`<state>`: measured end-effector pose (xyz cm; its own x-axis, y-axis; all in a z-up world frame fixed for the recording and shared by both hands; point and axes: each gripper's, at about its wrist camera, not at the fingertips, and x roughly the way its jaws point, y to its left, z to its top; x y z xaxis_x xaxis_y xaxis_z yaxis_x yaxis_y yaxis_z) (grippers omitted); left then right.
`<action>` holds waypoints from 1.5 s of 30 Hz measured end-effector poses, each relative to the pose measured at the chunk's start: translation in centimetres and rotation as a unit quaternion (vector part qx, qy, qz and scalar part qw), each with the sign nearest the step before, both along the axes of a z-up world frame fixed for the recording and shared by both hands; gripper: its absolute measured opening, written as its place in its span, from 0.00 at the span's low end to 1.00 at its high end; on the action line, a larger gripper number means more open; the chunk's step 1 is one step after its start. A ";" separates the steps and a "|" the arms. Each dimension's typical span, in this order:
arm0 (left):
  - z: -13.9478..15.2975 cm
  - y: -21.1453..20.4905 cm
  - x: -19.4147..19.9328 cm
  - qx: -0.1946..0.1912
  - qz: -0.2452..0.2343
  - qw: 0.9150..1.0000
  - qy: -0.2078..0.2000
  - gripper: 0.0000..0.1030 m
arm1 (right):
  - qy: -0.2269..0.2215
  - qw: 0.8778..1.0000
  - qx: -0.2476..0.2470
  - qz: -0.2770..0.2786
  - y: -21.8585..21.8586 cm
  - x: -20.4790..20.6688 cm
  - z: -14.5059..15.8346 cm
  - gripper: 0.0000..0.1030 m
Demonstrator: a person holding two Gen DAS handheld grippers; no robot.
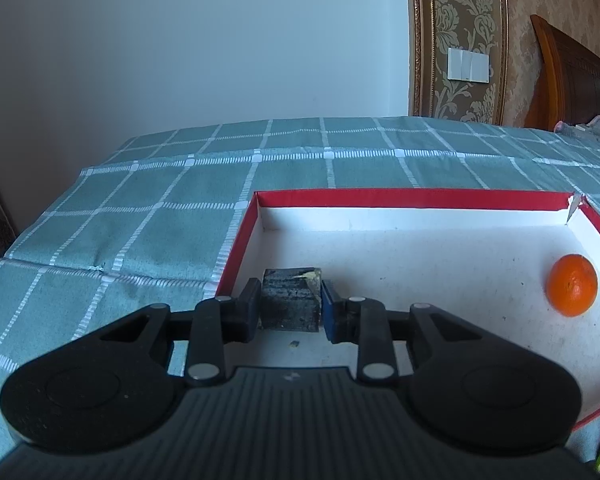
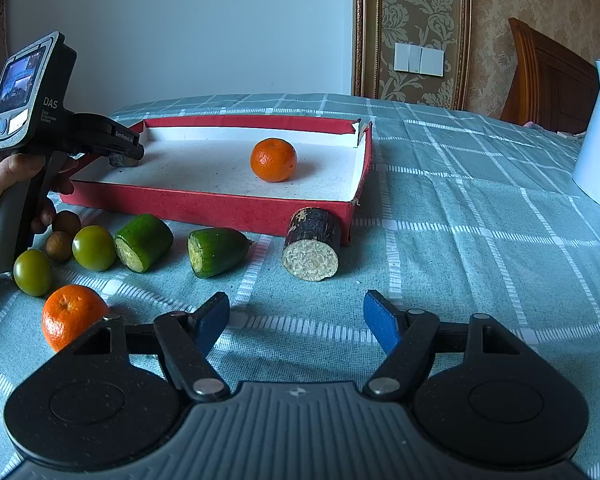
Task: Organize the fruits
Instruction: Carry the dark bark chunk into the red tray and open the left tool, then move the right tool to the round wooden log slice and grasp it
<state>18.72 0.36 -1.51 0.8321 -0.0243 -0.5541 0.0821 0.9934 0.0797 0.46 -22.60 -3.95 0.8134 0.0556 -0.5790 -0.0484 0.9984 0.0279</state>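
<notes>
Inside red tray (image 1: 236, 248): my left gripper (image 1: 290, 308) clamped a dark cane piece (image 1: 290, 298).
Right gripper (image 2: 296, 320): I held it open, empty.

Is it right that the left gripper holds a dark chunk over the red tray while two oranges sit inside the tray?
Not quite. Only one orange sits inside the red tray; the other orange lies on the cloth outside it, as the right wrist view shows. The left gripper does hold the dark chunk over the tray.
</notes>
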 end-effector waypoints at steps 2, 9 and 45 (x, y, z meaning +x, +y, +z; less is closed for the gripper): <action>0.0 0.0 -0.2 0.002 0.002 1.000 0.000 0.31 | 0.000 1.000 0.000 0.000 0.0 0.0 0.0 0.72; 1.1 0.5 -3.0 -0.002 -0.014 1.000 -0.011 0.55 | 0.000 1.000 0.000 0.000 0.0 0.0 0.0 0.72; -1.0 9.5 -13.8 -0.114 0.009 0.993 0.015 0.85 | -0.006 1.000 0.001 -0.008 0.2 3.7 0.5 0.36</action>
<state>4.96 9.87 -2.49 0.8162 -0.1368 -0.5613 0.0629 0.9868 -0.1491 4.20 -22.44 -3.46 0.8213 0.0429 -0.5689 -0.0320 0.9991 0.0292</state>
